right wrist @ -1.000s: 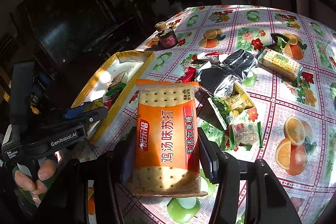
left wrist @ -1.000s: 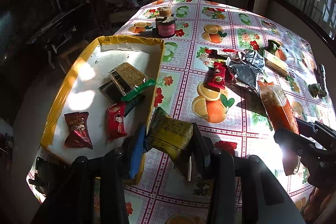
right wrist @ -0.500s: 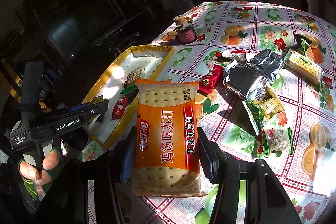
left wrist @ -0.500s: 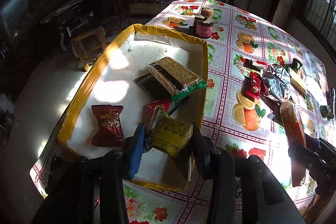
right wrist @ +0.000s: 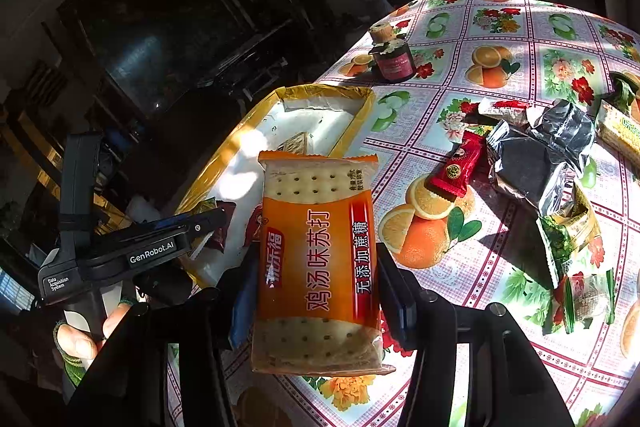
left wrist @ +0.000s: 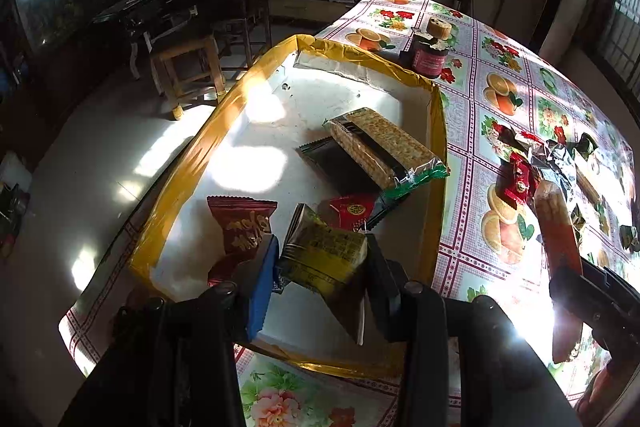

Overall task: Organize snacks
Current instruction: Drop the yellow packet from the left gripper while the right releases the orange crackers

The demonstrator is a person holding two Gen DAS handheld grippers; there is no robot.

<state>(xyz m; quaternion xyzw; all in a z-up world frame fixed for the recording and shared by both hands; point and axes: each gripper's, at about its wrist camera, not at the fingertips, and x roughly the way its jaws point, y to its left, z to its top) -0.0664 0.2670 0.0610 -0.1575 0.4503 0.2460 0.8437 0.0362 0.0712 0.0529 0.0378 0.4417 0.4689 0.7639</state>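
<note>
Dim room, sunlit table (left wrist: 500, 75) with fruit-and-flower cloth. Left claw (left wrist: 320, 259) pinches a yellow-green snack packet (left wrist: 320, 255), held over the near end of the yellow-rimmed tray (left wrist: 224, 115). In the tray: dark red packet (left wrist: 242, 223), red packet (left wrist: 352, 211), cracker pack (left wrist: 380, 143) farther in. Right claw (right wrist: 316, 291) pinches an orange soda-cracker pack (right wrist: 316, 263) upright, above the table just right of the tray. Loose snacks right: red candy packet (right wrist: 454, 169), silver wrapper (right wrist: 536, 155). Far: small jar (right wrist: 392, 57).
</note>
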